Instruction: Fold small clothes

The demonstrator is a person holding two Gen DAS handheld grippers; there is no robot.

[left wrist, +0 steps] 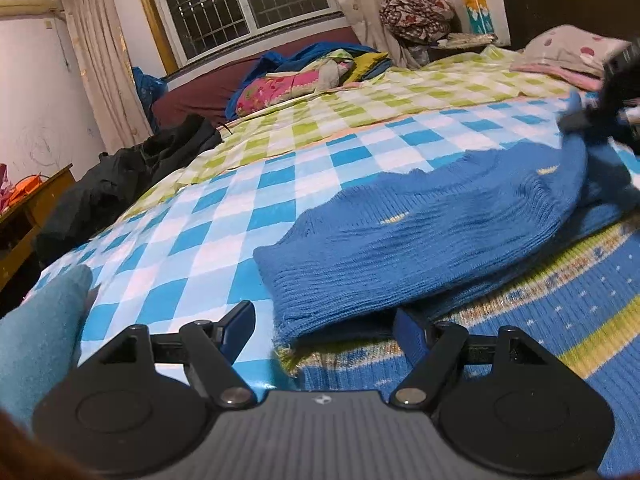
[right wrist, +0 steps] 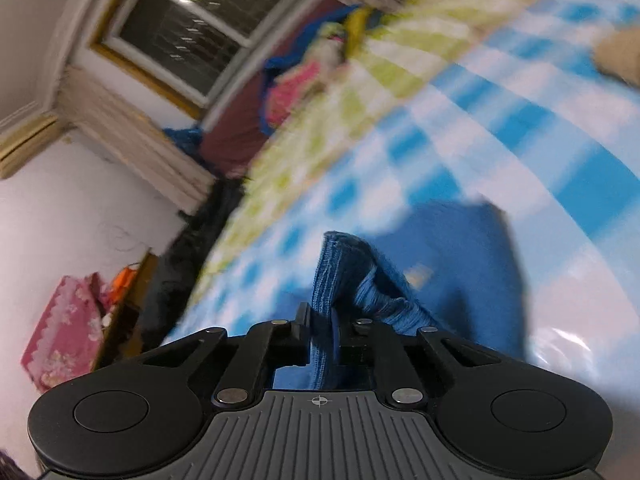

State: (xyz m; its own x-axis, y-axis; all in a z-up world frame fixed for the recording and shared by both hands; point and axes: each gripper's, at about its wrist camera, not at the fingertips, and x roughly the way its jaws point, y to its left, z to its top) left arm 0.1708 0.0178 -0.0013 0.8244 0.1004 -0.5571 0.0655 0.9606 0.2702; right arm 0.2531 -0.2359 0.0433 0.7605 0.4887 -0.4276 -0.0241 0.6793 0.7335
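Folding is partway: right gripper (right wrist: 324, 336) clamped on the blue sweater (left wrist: 420, 232), one flap over; left gripper (left wrist: 324, 324) spread apart, empty, more folds left.

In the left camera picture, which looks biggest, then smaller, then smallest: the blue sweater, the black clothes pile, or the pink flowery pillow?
1. Blue sweater, though it lies nearest the camera.
2. Black clothes pile.
3. Pink flowery pillow, though it lies farthest away.

Blue sweater (left wrist: 440, 232) (yellow-green bands)
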